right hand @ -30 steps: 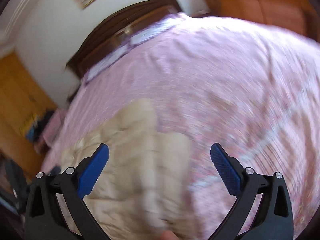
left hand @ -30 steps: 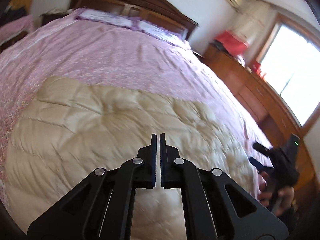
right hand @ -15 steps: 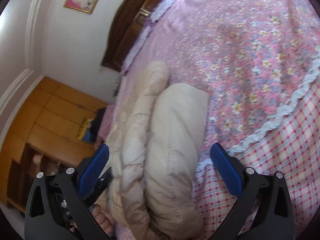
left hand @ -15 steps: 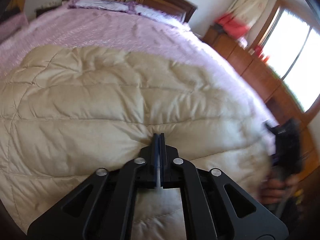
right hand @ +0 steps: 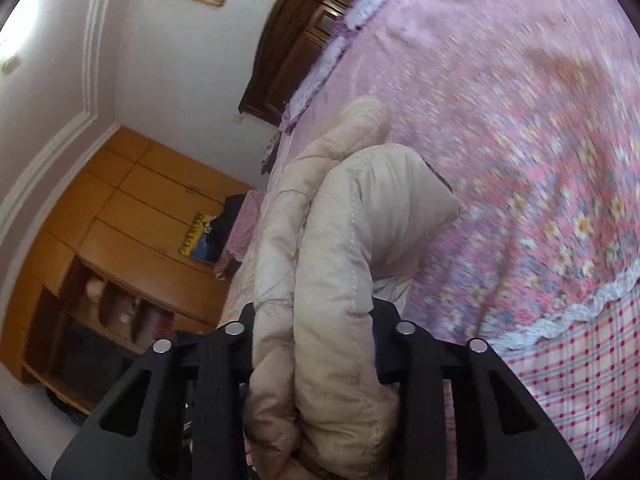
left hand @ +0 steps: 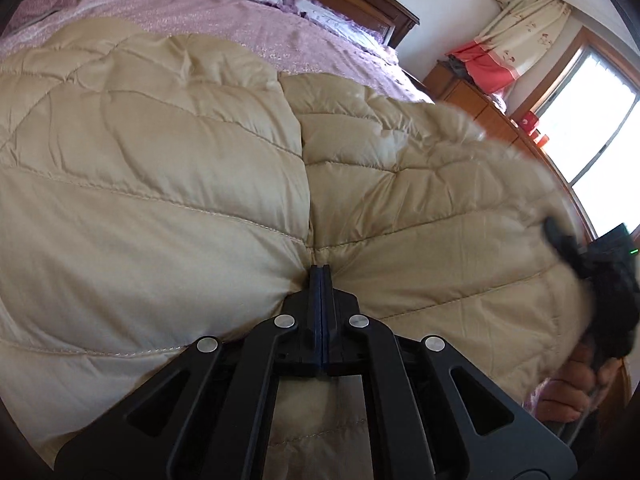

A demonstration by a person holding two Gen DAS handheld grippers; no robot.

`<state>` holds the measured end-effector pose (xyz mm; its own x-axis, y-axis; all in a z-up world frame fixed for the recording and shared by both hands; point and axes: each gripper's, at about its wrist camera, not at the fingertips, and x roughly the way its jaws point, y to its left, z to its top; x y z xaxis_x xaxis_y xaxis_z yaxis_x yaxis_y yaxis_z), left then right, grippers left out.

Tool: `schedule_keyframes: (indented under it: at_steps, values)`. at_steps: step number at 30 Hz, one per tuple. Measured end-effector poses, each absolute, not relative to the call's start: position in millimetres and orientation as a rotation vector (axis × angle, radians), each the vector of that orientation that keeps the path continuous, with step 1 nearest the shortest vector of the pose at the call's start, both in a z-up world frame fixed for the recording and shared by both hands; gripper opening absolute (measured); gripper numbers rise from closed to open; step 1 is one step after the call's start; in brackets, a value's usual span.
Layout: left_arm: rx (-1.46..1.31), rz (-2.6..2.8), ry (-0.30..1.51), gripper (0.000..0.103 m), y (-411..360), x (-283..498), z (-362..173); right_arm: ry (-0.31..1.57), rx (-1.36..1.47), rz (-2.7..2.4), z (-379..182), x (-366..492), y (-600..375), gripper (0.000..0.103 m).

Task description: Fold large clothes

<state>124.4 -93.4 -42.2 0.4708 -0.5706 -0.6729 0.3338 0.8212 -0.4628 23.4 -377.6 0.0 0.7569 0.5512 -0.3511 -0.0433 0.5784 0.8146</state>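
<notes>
Now left gripper clamped on beige quilted coat; right gripper just closed, squeezing its folded edge.

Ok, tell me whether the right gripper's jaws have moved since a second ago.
Yes. The right gripper has just been closing: its jaws, wide apart before, now squeeze the beige padded coat lying on the pink bedspread.

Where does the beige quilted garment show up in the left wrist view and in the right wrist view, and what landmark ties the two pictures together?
Left wrist view: the beige quilted garment fills most of the frame, spread over the bed, ahead of the left tool.
Right wrist view: it stands as a doubled fold at centre, between the right tool fingers.
Shared landmark: the dark wooden headboard, at the top of both.
</notes>
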Motion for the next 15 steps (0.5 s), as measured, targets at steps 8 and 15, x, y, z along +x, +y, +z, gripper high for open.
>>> schedule_keyframes:
  at_steps: [8,15]
  values:
    - [-0.334,-0.596,0.937,0.003,-91,129,-46,0.627,0.551,0.341,78,36,-284,0.032]
    - [-0.393,-0.57,0.866,0.002,-47,105,-14,0.613,0.356,0.241,97,33,-232,0.027]
